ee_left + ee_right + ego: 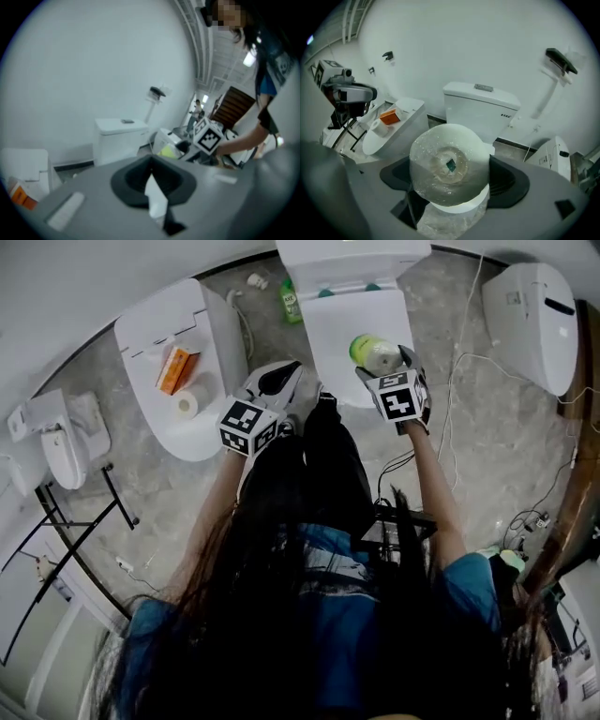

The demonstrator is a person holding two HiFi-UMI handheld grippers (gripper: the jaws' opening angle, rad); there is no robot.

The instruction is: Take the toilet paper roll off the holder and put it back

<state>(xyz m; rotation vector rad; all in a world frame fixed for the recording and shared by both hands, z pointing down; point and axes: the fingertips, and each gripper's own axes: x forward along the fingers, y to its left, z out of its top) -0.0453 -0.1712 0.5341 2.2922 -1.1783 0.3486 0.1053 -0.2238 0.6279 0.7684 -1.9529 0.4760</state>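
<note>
My right gripper (pixel 386 369) is shut on a toilet paper roll (pixel 375 354) wrapped in clear plastic, held over the closed lid of the middle toilet (pixel 328 329). In the right gripper view the roll (pixel 449 165) fills the space between the jaws, its end facing the camera. A black-topped wall fixture (pixel 560 60) on a white arm sits high on the wall to the right, well away from the roll. My left gripper (pixel 274 382) hangs left of the toilet. Its fingertips (pixel 157 201) look pressed together on nothing.
A second toilet (pixel 211 432) at the left carries an orange box (pixel 176 369) and a bare paper roll (pixel 187 404). A green bottle (pixel 291 301) stands by the cistern (pixel 352 259). A third toilet (pixel 534 315) is at the right. Cables (pixel 464 362) cross the floor. A black frame (pixel 66 521) stands lower left.
</note>
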